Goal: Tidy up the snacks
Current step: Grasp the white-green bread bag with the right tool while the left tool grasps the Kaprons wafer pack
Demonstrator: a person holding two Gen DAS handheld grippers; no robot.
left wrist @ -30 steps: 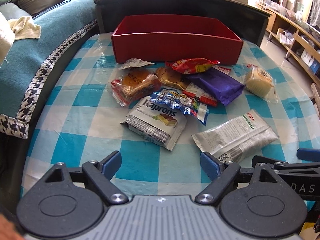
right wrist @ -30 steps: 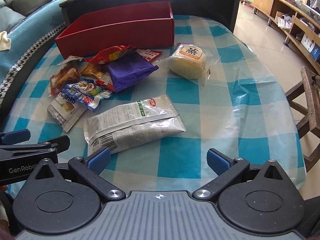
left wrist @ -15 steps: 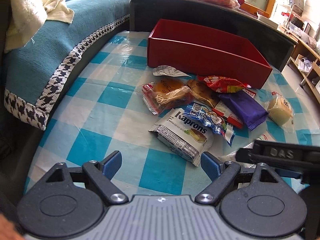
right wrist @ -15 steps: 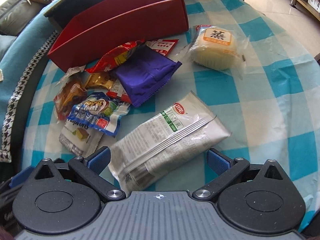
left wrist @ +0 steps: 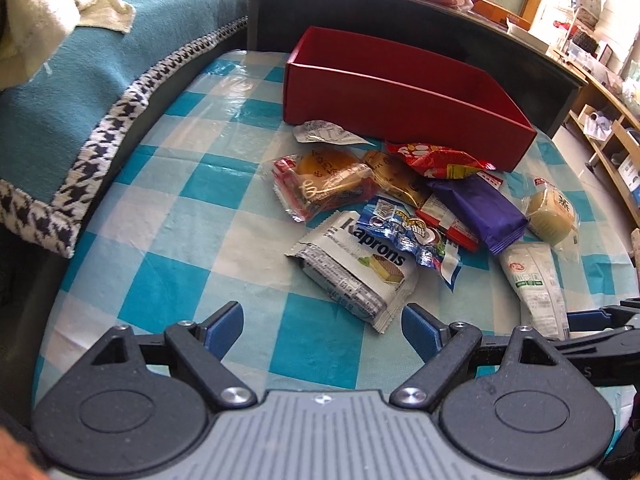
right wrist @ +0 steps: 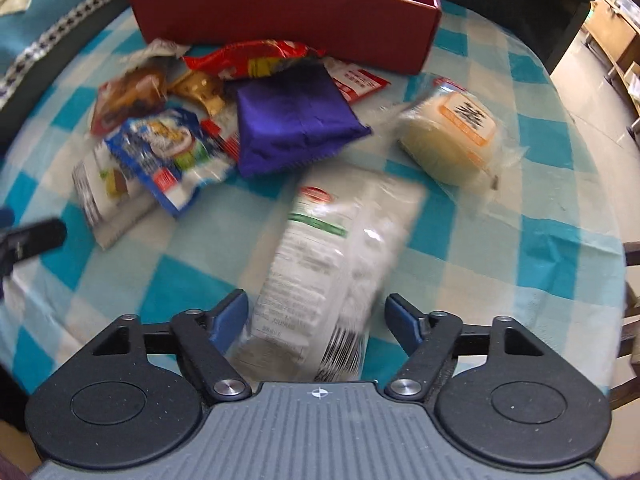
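White foil packet (right wrist: 332, 264), long, printed with a green stripe, lies on the checked table (right wrist: 520, 240) with its near end between the fingers of my right hand-held gripper (right wrist: 316, 320). Jaws wide, neither pad touching yet as far as I can tell; view is blurred. Left hand-held gripper (left wrist: 322, 326) also wide, holding nothing, just short of the Kaprons wafer pack (left wrist: 356, 268).

Red box (right wrist: 288, 4) sits at the far side of the table, seemingly with nothing inside; the other snacks are heaped in front of it, purple pack (right wrist: 292, 120) and wrapped bun (right wrist: 448, 136) nearest the packet.

Step in hand, as I judge it: grasp the white packet. Notes for doing it well:
- centre the packet's width between the pads before closing;
- close gently, the contents look crushable;
- lift clear of the purple pack before carrying to the box.
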